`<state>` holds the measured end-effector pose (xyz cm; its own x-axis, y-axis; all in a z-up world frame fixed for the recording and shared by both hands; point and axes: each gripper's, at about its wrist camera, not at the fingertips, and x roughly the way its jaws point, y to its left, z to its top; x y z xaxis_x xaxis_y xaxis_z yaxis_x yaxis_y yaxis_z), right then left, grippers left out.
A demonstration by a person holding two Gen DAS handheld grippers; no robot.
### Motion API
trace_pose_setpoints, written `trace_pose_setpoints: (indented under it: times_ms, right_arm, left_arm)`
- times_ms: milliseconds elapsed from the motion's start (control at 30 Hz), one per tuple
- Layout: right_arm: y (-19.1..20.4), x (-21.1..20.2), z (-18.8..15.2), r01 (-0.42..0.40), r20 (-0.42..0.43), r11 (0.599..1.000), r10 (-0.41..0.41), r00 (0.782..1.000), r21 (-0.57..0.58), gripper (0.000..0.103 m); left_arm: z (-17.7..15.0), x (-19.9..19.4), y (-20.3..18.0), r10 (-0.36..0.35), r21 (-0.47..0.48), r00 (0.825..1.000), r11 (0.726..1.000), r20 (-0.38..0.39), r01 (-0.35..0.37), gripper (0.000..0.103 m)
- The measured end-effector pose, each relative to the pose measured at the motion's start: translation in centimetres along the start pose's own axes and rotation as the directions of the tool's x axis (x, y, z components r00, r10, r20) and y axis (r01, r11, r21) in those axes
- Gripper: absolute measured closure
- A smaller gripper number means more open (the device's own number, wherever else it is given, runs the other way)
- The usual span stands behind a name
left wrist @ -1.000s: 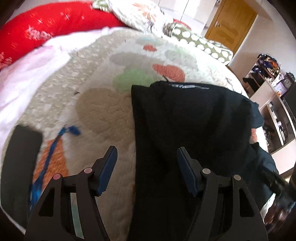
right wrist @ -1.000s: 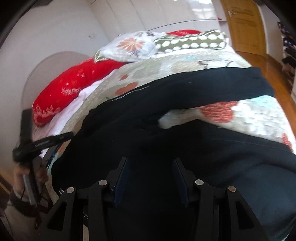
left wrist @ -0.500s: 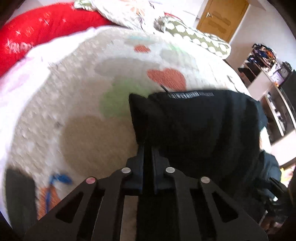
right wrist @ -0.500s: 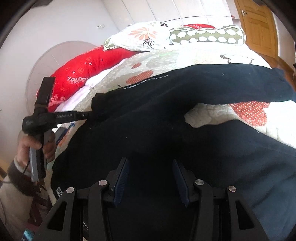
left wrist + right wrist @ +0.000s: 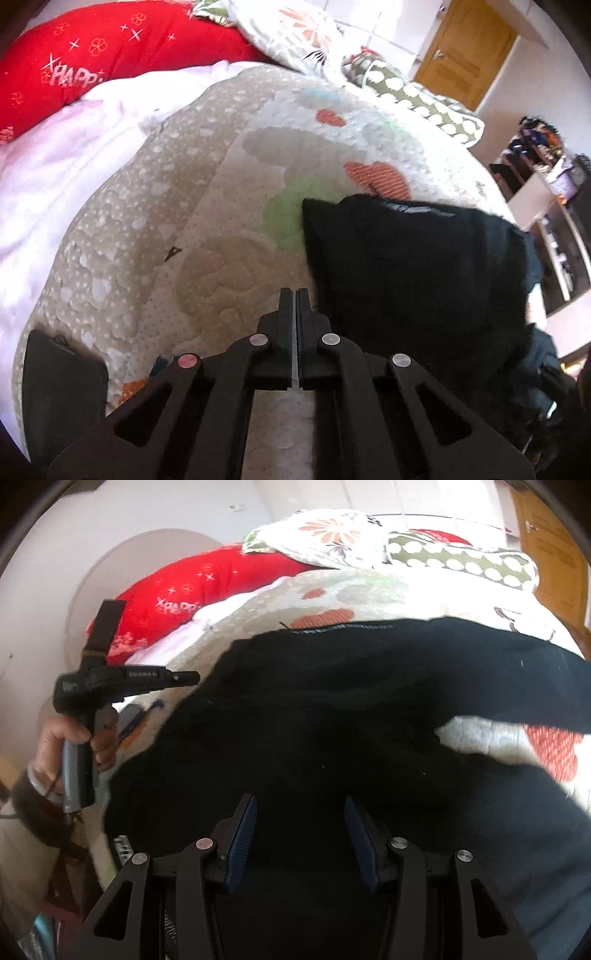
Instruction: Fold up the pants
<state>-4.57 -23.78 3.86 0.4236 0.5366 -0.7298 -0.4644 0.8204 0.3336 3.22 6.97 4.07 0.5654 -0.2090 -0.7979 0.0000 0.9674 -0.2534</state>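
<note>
The black pants [image 5: 413, 273] lie on the quilt [image 5: 155, 229] just right of the clenched, empty left gripper [image 5: 294, 295]. The right gripper [image 5: 299, 834], jaws parted around nothing, hovers over them, nearer; their legs run off to its right

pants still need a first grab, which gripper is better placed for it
Right, probably. The right gripper hangs open directly over the black pants. The left gripper is shut with nothing in it, over the quilt beside the pants' edge.
</note>
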Motion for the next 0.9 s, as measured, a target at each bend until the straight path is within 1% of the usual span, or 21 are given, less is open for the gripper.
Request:
trace_pose_setpoints:
  times_ms: [67, 100, 133, 167, 200, 233, 267, 333, 433, 467, 500, 533, 600, 633, 667, 700, 733, 767, 800, 867, 900]
  right_arm:
    - [-0.5, -1.0, 1.4, -0.014, 0.036, 1.000, 0.014, 0.999, -0.008, 0.055]
    - [-0.8, -1.4, 2.4, 0.007, 0.053, 1.000, -0.006, 0.999, -0.023, 0.054]
    - [-1.2, -1.7, 3.6, 0.054, 0.064, 0.997, -0.051, 0.997, -0.049, 0.053]
    - [-1.5, -1.7, 4.4, 0.090, 0.071, 0.994, -0.085, 0.994, -0.070, 0.052]
    - [-2.1, -1.7, 5.6, 0.132, 0.087, 0.986, -0.123, 0.989, -0.104, 0.052]
    - [-2.7, -1.4, 6.3, 0.151, 0.094, 0.982, -0.140, 0.986, -0.118, 0.052]
    - [-3.5, -1.0, 7.2, 0.172, 0.092, 0.977, -0.161, 0.983, -0.124, 0.052]
    - [-5.4, 0.1, 8.8, 0.215, 0.064, 0.970, -0.209, 0.976, -0.116, 0.052]
    - [-8.2, 1.1, 10.1, 0.225, 0.045, 0.972, -0.223, 0.974, -0.063, 0.052]
    - [-8.5, 1.0, 10.3, 0.221, 0.046, 0.974, -0.219, 0.975, -0.050, 0.052]
    - [-9.1, 0.9, 10.2, 0.202, 0.053, 0.979, -0.200, 0.978, -0.035, 0.052]
    - [-9.3, 1.1, 10.3, 0.195, 0.058, 0.980, -0.193, 0.980, -0.032, 0.052]
    - [-9.7, 1.0, 10.0, 0.206, 0.059, 0.978, -0.204, 0.977, -0.028, 0.052]
    - [-9.7, 1.4, 9.9, 0.212, 0.057, 0.977, -0.210, 0.976, -0.026, 0.052]
    - [-10.0, 1.4, 9.7, 0.214, 0.054, 0.977, -0.213, 0.976, -0.018, 0.052]
    - [-10.4, 1.4, 9.7, 0.213, 0.050, 0.977, -0.213, 0.976, -0.009, 0.052]
    - [-10.6, 1.3, 9.6, 0.215, 0.048, 0.977, -0.214, 0.976, -0.001, 0.052]
    - [-10.8, 1.2, 9.5, 0.216, 0.050, 0.976, -0.216, 0.975, 0.008, 0.052]
    - [-10.9, 1.0, 9.5, 0.216, 0.055, 0.976, -0.216, 0.975, 0.015, 0.052]
    - [-11.0, 0.4, 9.4, 0.213, 0.066, 0.977, -0.214, 0.975, 0.029, 0.052]
    - [-11.0, -0.3, 9.4, 0.212, 0.078, 0.976, -0.214, 0.974, 0.041, 0.052]
  left_arm:
    - [0.6, -0.4, -0.2, -0.009, 0.004, 1.000, 1.000, 0.010, 0.009, 0.103]
    - [1.0, -0.3, -0.4, -0.003, 0.009, 1.000, 1.000, 0.009, 0.003, 0.095]
    - [1.5, 0.1, -0.6, 0.001, 0.011, 1.000, 1.000, -0.002, -0.001, 0.087]
    - [2.0, 0.6, -0.8, 0.003, 0.011, 1.000, 1.000, -0.017, -0.003, 0.063]
    - [2.4, 1.1, -1.0, 0.005, 0.011, 1.000, 1.000, -0.025, -0.005, 0.041]
    - [2.8, 1.6, -1.2, 0.010, 0.011, 1.000, 1.000, -0.018, -0.010, 0.037]
    - [3.1, 2.0, -1.3, 0.015, 0.013, 1.000, 1.000, -0.012, -0.015, 0.036]
    - [4.0, 3.5, -1.6, 0.031, 0.020, 0.999, 0.999, -0.038, -0.030, 0.036]
    - [5.3, 6.1, -2.0, 0.050, 0.034, 0.996, 0.998, -0.080, -0.047, 0.035]
    - [5.7, 6.7, -2.3, 0.057, 0.044, 0.995, 0.998, -0.082, -0.053, 0.032]
    - [6.0, 7.0, -2.5, 0.058, 0.051, 0.996, 0.997, -0.074, -0.054, 0.031]
    - [6.2, 7.3, -2.9, 0.054, 0.064, 0.996, 0.997, -0.072, -0.049, 0.031]
    - [6.7, 8.1, -3.8, 0.037, 0.107, 0.995, 0.994, -0.091, -0.027, 0.031]
    - [6.7, 8.4, -4.3, 0.048, 0.131, 0.995, 0.991, -0.088, -0.036, 0.032]
    - [6.7, 8.5, -4.8, 0.061, 0.160, 0.995, 0.986, -0.082, -0.047, 0.036]
    - [6.5, 8.6, -5.1, 0.059, 0.178, 0.995, 0.983, -0.077, -0.044, 0.058]
    - [6.3, 8.4, -5.4, 0.036, 0.190, 0.997, 0.982, -0.072, -0.022, 0.065]
    - [6.2, 8.1, -5.5, 0.032, 0.194, 0.998, 0.981, -0.060, -0.020, 0.071]
    - [6.0, 7.7, -5.8, 0.027, 0.199, 0.998, 0.980, -0.048, -0.017, 0.083]
    - [5.6, 5.7, -6.4, 0.011, 0.216, 1.000, 0.976, 0.005, -0.012, 0.086]
    - [5.4, 4.4, -6.8, -0.012, 0.224, 0.999, 0.975, 0.033, 0.004, 0.087]
